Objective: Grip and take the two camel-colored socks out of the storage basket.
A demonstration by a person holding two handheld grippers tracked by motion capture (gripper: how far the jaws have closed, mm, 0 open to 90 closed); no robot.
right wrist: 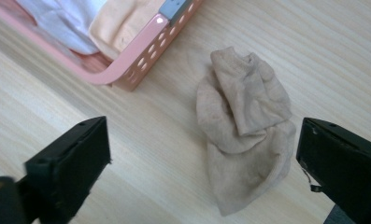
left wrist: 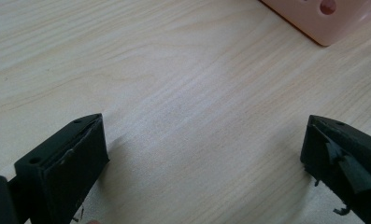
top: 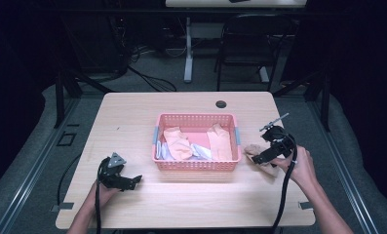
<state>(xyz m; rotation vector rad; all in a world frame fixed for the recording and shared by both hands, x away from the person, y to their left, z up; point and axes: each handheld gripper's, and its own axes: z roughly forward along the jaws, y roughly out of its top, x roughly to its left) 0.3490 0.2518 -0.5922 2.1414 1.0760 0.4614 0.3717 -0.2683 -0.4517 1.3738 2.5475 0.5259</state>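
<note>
A pink basket (top: 197,165) stands mid-table with peach socks (top: 177,142) and a white cloth (top: 201,151) inside. A crumpled beige sock (right wrist: 244,126) lies on the table just right of the basket (right wrist: 141,60), also seen in the high view as a beige sock (top: 253,151). My right gripper (right wrist: 204,161) hovers above it, open, with the sock lying loose below and between the jaws, untouched. My left gripper (top: 132,181) rests at the front left, open over bare wood (left wrist: 197,116), nothing between its jaws (left wrist: 204,158).
The basket's corner (left wrist: 323,23) shows at the top right of the left gripper view. A cable hole (top: 221,104) sits near the table's far edge. A black chair (top: 252,46) and a desk leg (top: 188,48) stand beyond the table.
</note>
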